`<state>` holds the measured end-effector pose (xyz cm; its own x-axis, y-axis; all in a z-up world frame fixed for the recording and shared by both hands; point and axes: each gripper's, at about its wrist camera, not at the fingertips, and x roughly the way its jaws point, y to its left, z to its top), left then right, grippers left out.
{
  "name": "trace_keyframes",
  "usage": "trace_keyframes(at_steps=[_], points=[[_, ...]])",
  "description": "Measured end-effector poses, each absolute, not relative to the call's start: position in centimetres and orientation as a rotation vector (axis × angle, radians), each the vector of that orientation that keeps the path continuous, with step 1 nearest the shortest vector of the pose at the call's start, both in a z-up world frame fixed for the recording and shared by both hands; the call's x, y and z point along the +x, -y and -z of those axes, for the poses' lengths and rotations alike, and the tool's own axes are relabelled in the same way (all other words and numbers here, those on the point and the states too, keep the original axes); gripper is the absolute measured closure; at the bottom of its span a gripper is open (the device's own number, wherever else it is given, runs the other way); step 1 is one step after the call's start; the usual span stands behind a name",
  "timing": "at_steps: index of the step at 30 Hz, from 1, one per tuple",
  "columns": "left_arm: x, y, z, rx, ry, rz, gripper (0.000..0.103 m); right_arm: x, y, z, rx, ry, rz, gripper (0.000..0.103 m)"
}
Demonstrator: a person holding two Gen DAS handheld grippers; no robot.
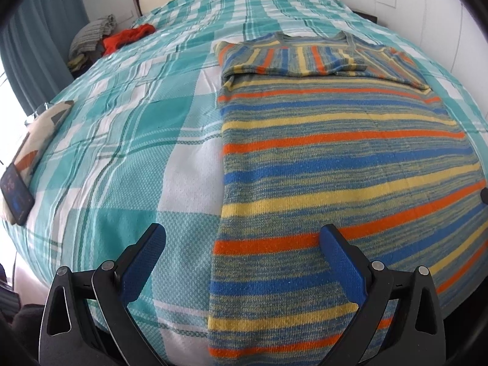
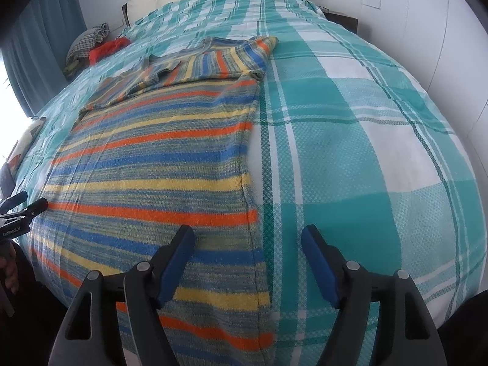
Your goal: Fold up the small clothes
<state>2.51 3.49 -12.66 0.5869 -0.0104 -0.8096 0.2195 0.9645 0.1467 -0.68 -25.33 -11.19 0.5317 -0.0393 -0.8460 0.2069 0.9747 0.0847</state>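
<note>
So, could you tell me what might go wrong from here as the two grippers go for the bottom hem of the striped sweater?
1. Both sleeves are already folded across the striped sweater; a quick lift of the hem could slide them loose.
2. The left gripper and right gripper each straddle a side edge, open, so closing may pinch the checked bedspread too.
3. The phone lies near the bed's edge and could be knocked off.
</note>
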Motion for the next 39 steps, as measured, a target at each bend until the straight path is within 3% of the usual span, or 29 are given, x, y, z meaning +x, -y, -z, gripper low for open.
trace_keyframes(at_steps=[23, 29, 32, 36, 37, 39], points=[[2.5, -3.9, 12.8, 0.237, -0.963, 0.146, 0.002, -0.6, 25.0, 11.4, 0.17, -1.006, 0.151, 0.025], [2.1, -9.0, 13.2, -0.018, -1.122, 0.152, 0.002, -1.6, 28.7, 7.4, 0.224, -0.986, 0.095, 0.026], [1.4, -10.6, 15.1, -0.165, -1.242, 0.144, 0.002, -2.6, 31.3, 6.5, 0.272, -1.087, 0.055, 0.026], [-0.4, -9.5, 15.5, -0.164, -1.291, 0.217, 0.004, -4.0, 31.4, 8.3, 0.366, -1.285, -0.076, 0.026], [-0.8, -9.2, 15.7, -0.174, -1.306, 0.242, 0.006, -4.3, 30.7, 8.8, 0.371, -1.322, -0.116, 0.027], [-1.3, -8.5, 16.1, -0.146, -1.334, 0.267, 0.019, -4.6, 29.2, 9.8, 0.377, -1.358, -0.18, 0.028]])
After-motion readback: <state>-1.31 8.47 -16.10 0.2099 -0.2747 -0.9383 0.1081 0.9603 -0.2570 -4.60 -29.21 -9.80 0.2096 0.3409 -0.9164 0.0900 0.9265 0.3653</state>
